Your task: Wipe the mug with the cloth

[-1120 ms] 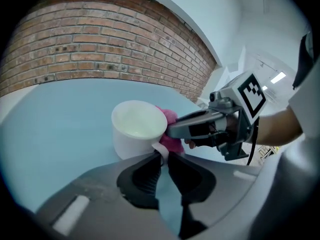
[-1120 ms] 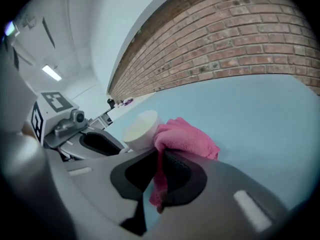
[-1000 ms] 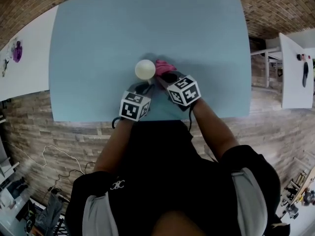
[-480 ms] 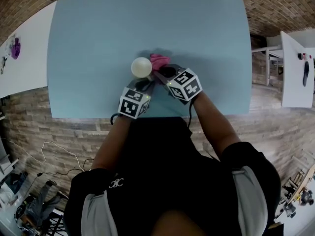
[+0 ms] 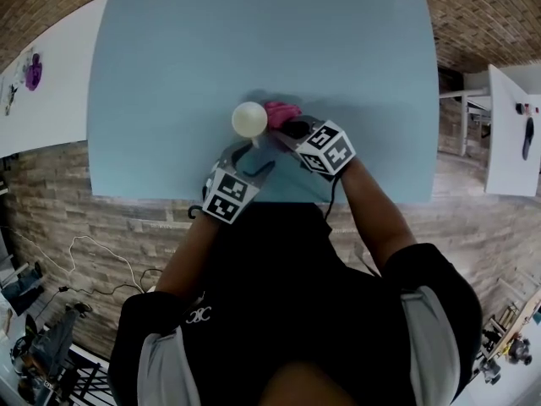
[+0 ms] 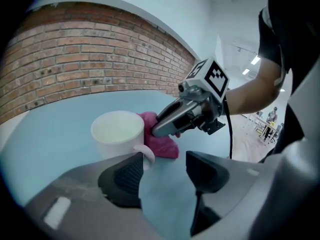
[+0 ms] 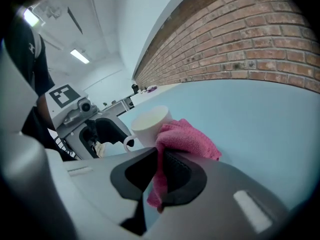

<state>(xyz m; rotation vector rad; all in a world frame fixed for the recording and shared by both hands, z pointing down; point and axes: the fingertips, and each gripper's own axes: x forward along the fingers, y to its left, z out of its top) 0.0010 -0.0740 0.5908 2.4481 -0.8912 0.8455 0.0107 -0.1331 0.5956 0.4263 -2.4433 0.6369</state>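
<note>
1. While both forearms are stretched forward from the lower middle of the head view, the left gripper point(image 5: 254, 155) and the right gripper point(image 5: 286, 130) are tilted downward and brought together at the mug point(image 5: 249, 119).
2. The left gripper's jaws are spread apart, having just been opening. Only bare tabletop is seen between them, and the mug's handle point(image 6: 146, 154) lies just at the tip of the left-hand pad in the left gripper view.
3. The right gripper's jaws are clenched on the pink cloth point(image 7: 187, 136), whose bunched end is held against the mug's right side.
4. The mug is stood upright on the blue table point(image 5: 254, 41), slightly below the table's centre.
5. Wide open tabletop is left above and to both sides of the mug. The near edge is crossed by both forearms, and brickwork point(image 5: 473, 7) is seen beyond the edges.
</note>
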